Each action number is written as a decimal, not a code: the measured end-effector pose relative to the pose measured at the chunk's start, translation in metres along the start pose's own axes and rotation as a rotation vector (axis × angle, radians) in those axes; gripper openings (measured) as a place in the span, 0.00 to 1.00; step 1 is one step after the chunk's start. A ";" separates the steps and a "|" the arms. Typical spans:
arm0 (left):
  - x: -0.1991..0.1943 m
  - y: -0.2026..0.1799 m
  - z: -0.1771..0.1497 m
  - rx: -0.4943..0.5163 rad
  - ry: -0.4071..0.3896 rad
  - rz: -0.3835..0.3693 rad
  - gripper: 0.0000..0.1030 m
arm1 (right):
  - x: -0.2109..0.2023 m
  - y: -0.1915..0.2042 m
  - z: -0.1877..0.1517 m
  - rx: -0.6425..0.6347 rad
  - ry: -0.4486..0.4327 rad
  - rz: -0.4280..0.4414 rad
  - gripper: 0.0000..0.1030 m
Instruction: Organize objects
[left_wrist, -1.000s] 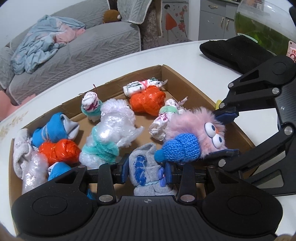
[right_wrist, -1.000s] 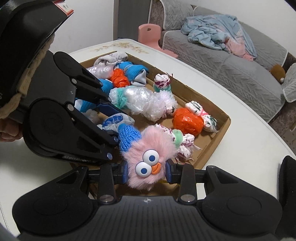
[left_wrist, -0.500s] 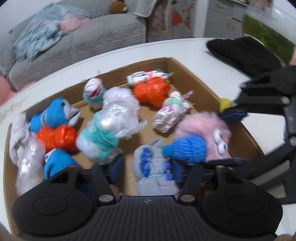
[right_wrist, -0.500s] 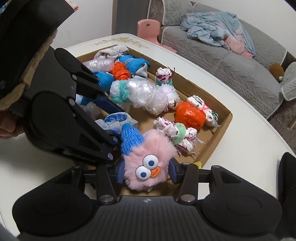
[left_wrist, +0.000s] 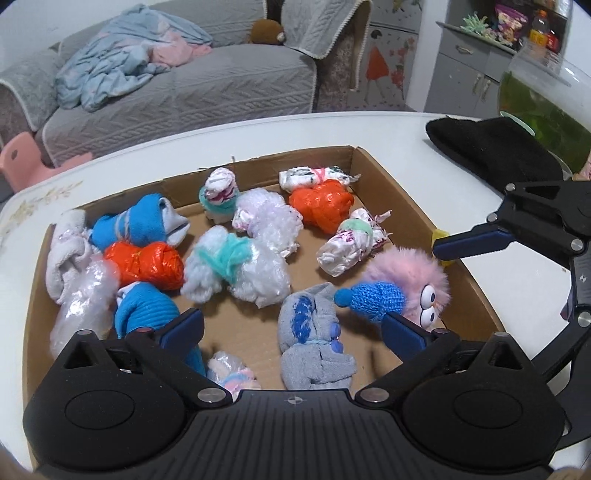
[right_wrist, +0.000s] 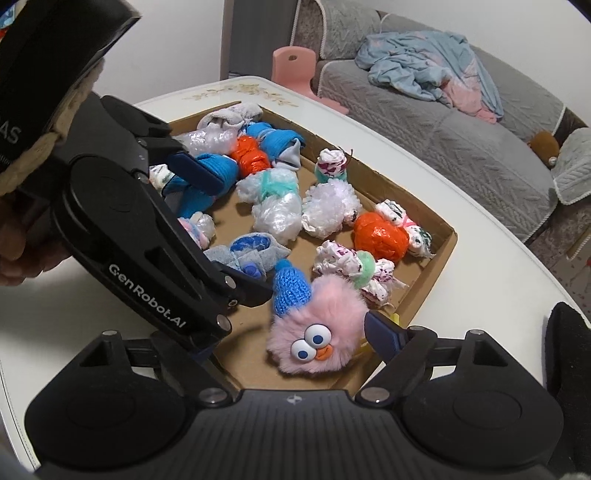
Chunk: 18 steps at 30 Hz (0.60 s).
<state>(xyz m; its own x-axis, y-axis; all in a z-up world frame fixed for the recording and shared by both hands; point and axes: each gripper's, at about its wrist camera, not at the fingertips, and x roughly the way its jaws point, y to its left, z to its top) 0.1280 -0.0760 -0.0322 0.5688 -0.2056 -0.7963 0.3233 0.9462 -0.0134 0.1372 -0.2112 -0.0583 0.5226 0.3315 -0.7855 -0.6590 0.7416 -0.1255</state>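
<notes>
I am spreading both grippers, the right gripper (right_wrist: 291, 332) releasing the pink toy (right_wrist: 317, 328) lying in the box (right_wrist: 436, 258) corner, the left gripper (left_wrist: 295, 328) probably clear of the grey sock (left_wrist: 314, 339).

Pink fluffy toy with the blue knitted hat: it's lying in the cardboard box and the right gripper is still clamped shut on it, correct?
Not quite. The pink fluffy toy does lie in the cardboard box, but the right gripper is not clamped on it. Its jaws have just been opening, and the right wrist view shows the blue finger clear of the fur, with the toy loose between the fingers.
</notes>
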 end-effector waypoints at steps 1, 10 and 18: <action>-0.001 0.000 0.000 -0.011 0.001 -0.003 0.99 | 0.000 0.000 0.000 0.011 -0.003 0.002 0.80; -0.008 0.012 -0.003 -0.155 0.012 0.005 0.99 | 0.004 -0.001 0.002 0.199 -0.025 0.010 0.90; -0.035 0.022 -0.004 -0.195 -0.067 0.062 0.99 | 0.004 0.004 0.003 0.282 -0.038 -0.027 0.98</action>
<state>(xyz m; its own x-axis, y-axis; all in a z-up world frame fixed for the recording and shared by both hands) 0.1126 -0.0470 -0.0070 0.6339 -0.1552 -0.7577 0.1371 0.9867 -0.0874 0.1382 -0.2056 -0.0597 0.5609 0.3269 -0.7606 -0.4708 0.8817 0.0317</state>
